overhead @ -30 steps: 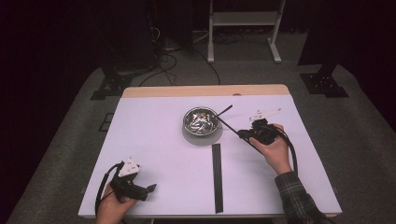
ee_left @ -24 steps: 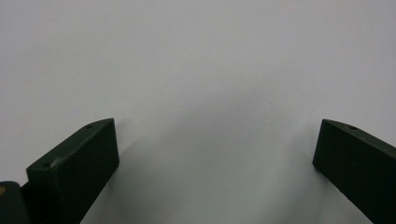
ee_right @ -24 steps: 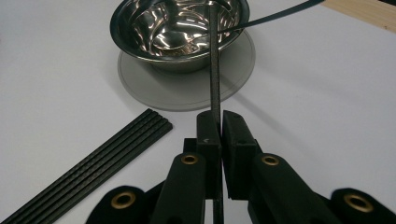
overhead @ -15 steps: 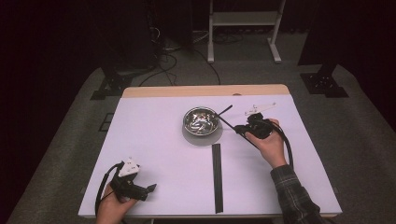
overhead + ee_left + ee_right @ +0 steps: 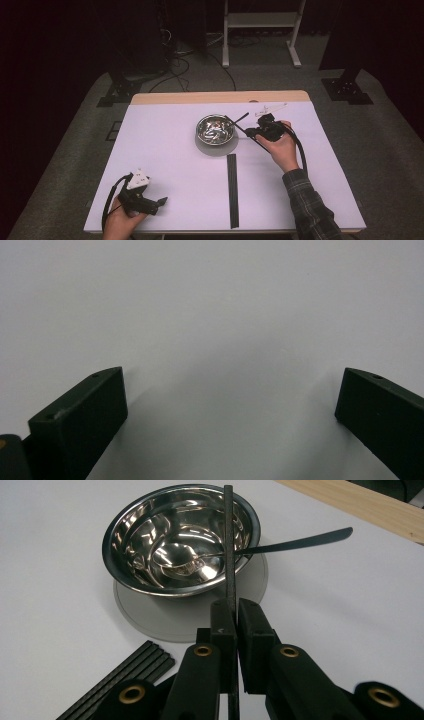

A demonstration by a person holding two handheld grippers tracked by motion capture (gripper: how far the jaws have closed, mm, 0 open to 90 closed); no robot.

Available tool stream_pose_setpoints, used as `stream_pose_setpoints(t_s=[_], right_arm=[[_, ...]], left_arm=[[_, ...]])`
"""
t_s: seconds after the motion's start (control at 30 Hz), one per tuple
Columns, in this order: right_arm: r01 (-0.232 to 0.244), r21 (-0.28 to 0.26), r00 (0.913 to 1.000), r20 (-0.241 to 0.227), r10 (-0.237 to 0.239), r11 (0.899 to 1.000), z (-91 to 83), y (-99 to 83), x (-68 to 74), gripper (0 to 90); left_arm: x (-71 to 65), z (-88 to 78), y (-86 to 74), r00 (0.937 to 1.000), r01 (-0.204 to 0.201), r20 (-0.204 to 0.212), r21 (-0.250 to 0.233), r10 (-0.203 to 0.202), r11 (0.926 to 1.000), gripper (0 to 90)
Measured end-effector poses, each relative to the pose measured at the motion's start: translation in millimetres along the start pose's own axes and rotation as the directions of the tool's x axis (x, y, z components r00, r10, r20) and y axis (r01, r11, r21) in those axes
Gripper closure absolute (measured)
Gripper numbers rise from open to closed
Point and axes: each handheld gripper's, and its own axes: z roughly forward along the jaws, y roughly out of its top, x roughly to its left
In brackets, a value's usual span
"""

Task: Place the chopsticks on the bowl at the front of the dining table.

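Chopstick [image 5: 229,545] tip reaches over bowl [image 5: 125,535], lower end cut off.

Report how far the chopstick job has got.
Done: a spoon already lies in the bowl. In hand: the right gripper is shut on one black chopstick, its tip over the bowl. Left: the other chopsticks lie bundled on the table in front of the bowl, and the left gripper rests open near the table's front edge.
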Motion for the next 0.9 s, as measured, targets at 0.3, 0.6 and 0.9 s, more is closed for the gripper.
stream_pose_setpoints(t_s=[0.3, 0.6, 0.9], right_arm=[[-0.005, 0.006, 1.0000, 0.002, 0.005, 1.000, 12.3, 11.9, -1.5, 85.8], [0.005, 0.015, 1.0000, 0.000, -0.005, 1.000, 26.1, 26.3, 2.3, 85.8], [0.013, 0.018, 0.9999, -0.001, -0.013, 1.000, 36.7, 40.2, 6.3, 85.8]], left_arm=[[-0.1, 0.0, 0.0, 1.0000, 0.000, 0.000, -0.001, 0.000, 1.0000, 0.0], [-0.1, 0.0, 0.0, 1.0000, 0.000, 0.000, 0.000, 0.000, 1.0000, 0.0], [-0.1, 0.0, 0.0, 1.0000, 0.000, 0.000, -0.001, 0.000, 1.0000, 0.0]])
